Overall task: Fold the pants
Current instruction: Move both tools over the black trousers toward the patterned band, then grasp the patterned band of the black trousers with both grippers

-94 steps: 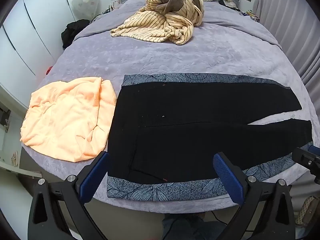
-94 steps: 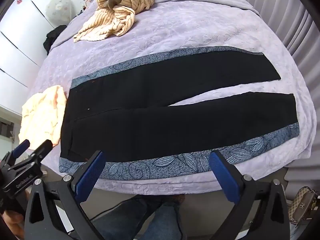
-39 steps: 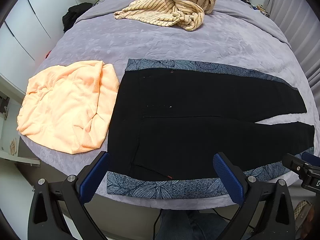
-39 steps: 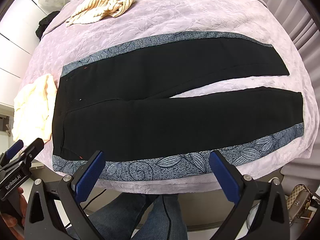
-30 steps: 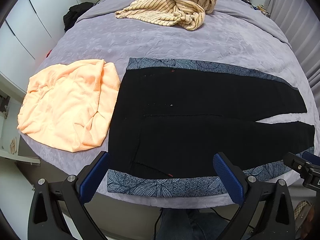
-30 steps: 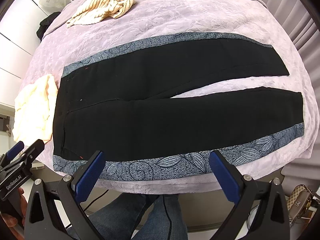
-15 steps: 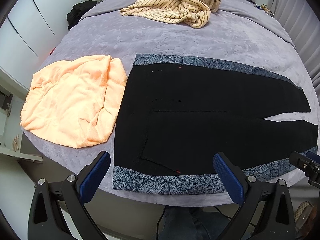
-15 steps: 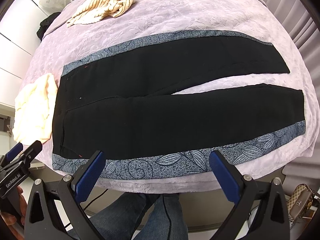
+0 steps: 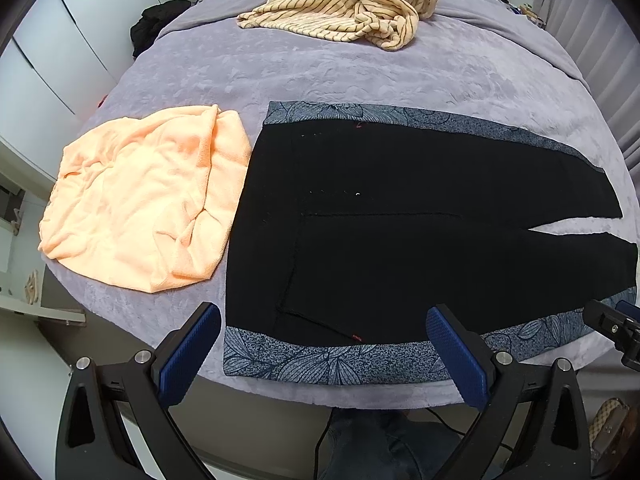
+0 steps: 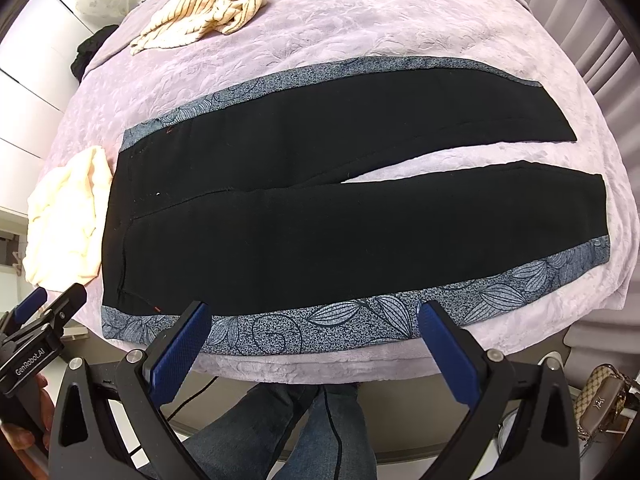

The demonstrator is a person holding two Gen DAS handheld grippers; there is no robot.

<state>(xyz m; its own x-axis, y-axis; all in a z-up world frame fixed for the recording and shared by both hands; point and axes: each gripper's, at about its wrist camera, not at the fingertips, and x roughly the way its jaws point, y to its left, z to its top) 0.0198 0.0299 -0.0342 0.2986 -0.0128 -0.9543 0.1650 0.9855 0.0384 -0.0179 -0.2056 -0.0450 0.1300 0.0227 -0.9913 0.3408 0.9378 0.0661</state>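
Black pants [image 9: 400,232] [image 10: 320,216] with blue-grey leaf-print side stripes lie flat across the purple bed, waistband to the left, both legs spread apart to the right. My left gripper [image 9: 324,356] hovers open over the near striped edge by the waistband, holding nothing. My right gripper [image 10: 312,348] is open above the near stripe at mid-leg, also holding nothing. Each gripper shows at the edge of the other's view.
An orange towel [image 9: 148,200] [image 10: 68,216] lies crumpled left of the waistband. A striped beige blanket [image 9: 352,4] [image 10: 208,4] is heaped at the far end of the bed [image 9: 360,72]. A person's jeans-clad legs [image 10: 280,428] stand below the near bed edge. A handbag [image 10: 604,400] sits on the floor at right.
Both grippers have drifted closer to the near edge of the pants; the left view has shifted leftward and down. The pants lie as before.
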